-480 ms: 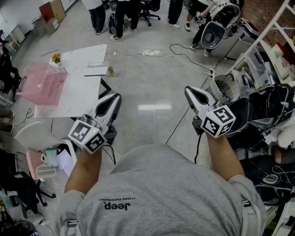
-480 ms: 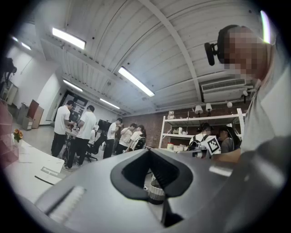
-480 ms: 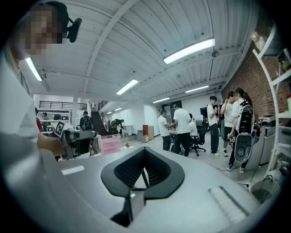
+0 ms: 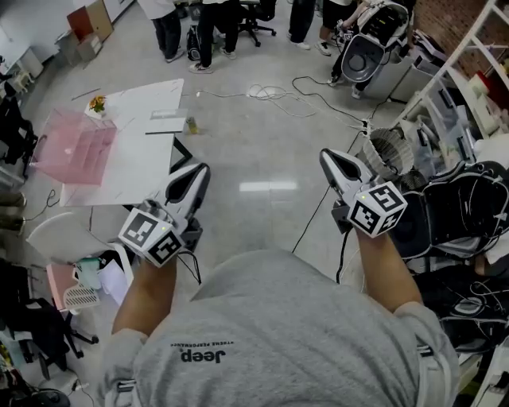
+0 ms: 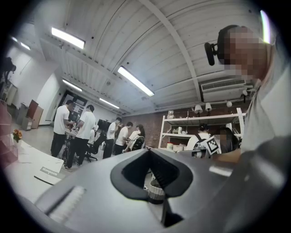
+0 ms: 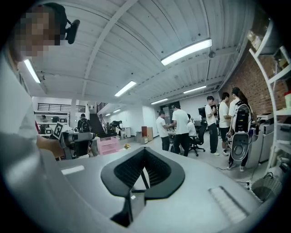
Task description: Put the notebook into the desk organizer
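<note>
A flat grey-and-white notebook [image 4: 167, 125] lies on a white table [image 4: 127, 167] at the left, seen also in the left gripper view as the notebook [image 5: 47, 172]. The pink see-through desk organizer [image 4: 73, 147] stands on the table's left part, and the right gripper view shows the organizer [image 6: 109, 145] far off. My left gripper [image 4: 196, 176] hangs over the floor just right of the table's near corner, jaws shut and empty. My right gripper [image 4: 332, 161] is held level with it, well to the right over bare floor, shut with nothing in it.
A small flower pot [image 4: 98, 102] and a little bottle [image 4: 192, 123] sit on the table. Cables [image 4: 318, 99] run across the floor ahead. Several people [image 4: 191, 24] stand at the back. Shelving and piled bags [image 4: 453, 183] crowd the right; chairs and clutter [image 4: 71, 270] the near left.
</note>
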`<state>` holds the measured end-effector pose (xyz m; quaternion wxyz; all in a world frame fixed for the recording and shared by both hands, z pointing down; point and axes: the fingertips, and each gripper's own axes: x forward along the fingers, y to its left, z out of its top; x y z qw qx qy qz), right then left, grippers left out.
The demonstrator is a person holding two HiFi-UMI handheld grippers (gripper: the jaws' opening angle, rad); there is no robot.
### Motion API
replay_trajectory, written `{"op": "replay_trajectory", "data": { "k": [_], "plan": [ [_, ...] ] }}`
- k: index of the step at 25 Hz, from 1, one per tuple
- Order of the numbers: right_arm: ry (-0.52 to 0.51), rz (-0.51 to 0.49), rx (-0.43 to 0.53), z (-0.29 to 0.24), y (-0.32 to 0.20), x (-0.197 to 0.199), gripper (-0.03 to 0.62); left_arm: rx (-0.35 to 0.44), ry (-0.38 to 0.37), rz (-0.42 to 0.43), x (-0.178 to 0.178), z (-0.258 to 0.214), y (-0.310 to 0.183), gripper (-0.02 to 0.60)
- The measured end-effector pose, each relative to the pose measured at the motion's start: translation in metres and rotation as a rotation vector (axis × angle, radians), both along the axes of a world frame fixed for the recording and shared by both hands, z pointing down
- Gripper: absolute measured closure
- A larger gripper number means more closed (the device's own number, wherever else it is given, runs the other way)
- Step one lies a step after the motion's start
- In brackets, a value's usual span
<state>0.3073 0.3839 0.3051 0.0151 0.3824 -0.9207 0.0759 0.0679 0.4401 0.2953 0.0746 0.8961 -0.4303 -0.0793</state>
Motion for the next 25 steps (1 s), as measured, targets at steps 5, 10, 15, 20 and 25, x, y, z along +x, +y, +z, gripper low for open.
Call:
{"op": "replay_trajectory", "data": {
  "k": [5,10,15,20,25],
  "plan": [
    [-0.018,-0.01,0.007,0.001,0.0,0.004,0.592,0.009,0.003,0.012,0.005,0.002,-0.004,0.522],
    [-0.013,-0.03,0.008,0.0,-0.001,0.014,0.592,0.023,-0.013,0.036,0.024,-0.004,-0.014,0.106],
    [-0.013,-0.058,0.007,-0.005,-0.004,0.037,0.592,0.026,-0.025,0.019,0.051,-0.011,-0.015,0.066],
    [-0.008,-0.087,0.011,-0.006,-0.01,0.072,0.592,0.029,-0.029,-0.014,0.087,-0.013,-0.016,0.064],
    [0.0,-0.114,0.015,0.001,-0.019,0.103,0.592,0.026,-0.015,-0.043,0.122,-0.006,-0.017,0.064]
  ]
}}
